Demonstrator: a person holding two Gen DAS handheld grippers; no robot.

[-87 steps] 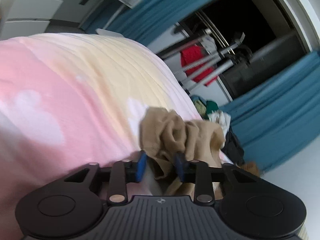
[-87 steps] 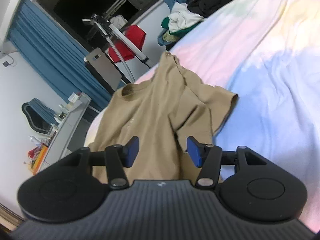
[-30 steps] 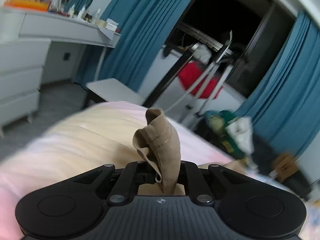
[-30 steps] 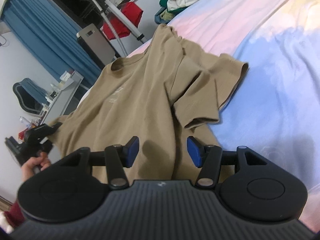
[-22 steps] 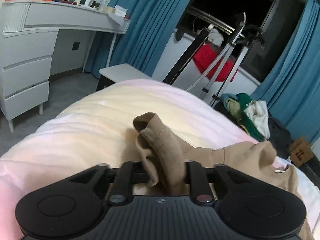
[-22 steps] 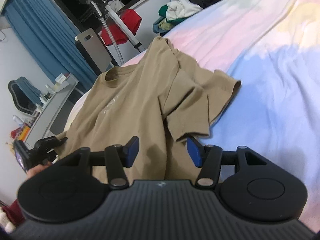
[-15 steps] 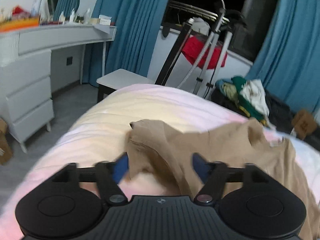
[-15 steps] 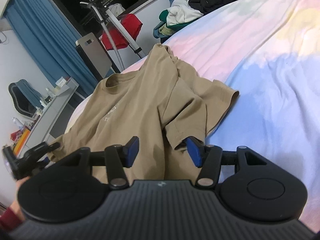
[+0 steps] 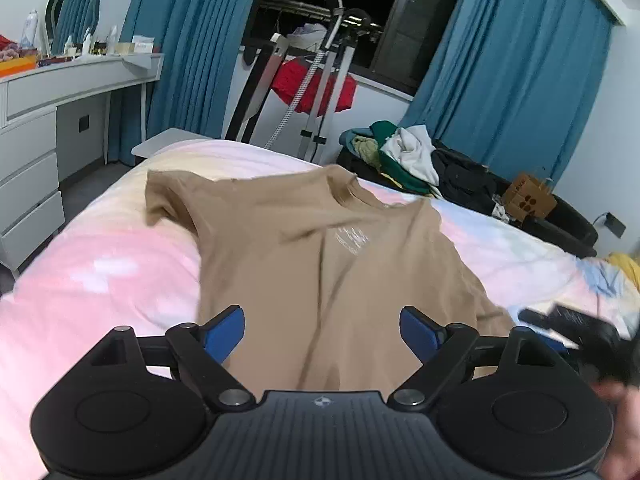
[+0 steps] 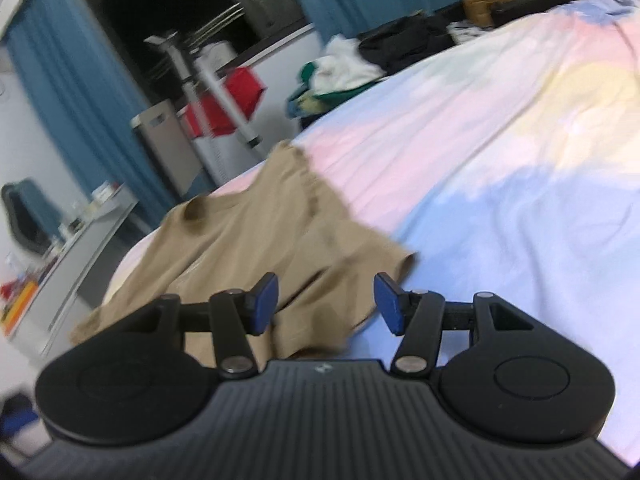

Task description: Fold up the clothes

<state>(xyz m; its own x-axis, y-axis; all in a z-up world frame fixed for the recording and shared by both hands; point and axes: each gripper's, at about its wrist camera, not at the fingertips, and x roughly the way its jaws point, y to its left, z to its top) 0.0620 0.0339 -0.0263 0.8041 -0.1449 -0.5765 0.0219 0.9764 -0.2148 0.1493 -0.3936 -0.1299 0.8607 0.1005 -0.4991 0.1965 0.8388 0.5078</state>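
A tan T-shirt [image 9: 320, 248] lies spread front-up on the pastel bed [image 9: 100, 272], collar toward the far edge, one sleeve [image 9: 164, 196] reaching left. My left gripper [image 9: 322, 330] hovers open above the shirt's lower part, nothing between its blue pads. In the right wrist view the same T-shirt [image 10: 240, 248] lies ahead and to the left, with its near sleeve [image 10: 360, 264] rumpled. My right gripper [image 10: 326, 304] is open above that sleeve's edge, holding nothing. The other gripper [image 9: 580, 336] and a hand appear blurred at the right edge of the left wrist view.
A white dresser [image 9: 36, 132] stands left of the bed. Beyond the far edge are a garment steamer stand with a red cloth [image 9: 316, 84], a pile of clothes [image 9: 404, 152], a cardboard box [image 9: 528, 196] and blue curtains [image 9: 500, 80]. The bedspread [image 10: 520, 160] stretches right.
My left gripper was shut on the shirt's sleeve, laid it out to the left, then opened and drew back over the shirt. The right gripper stayed open and shifted slightly over the near sleeve.
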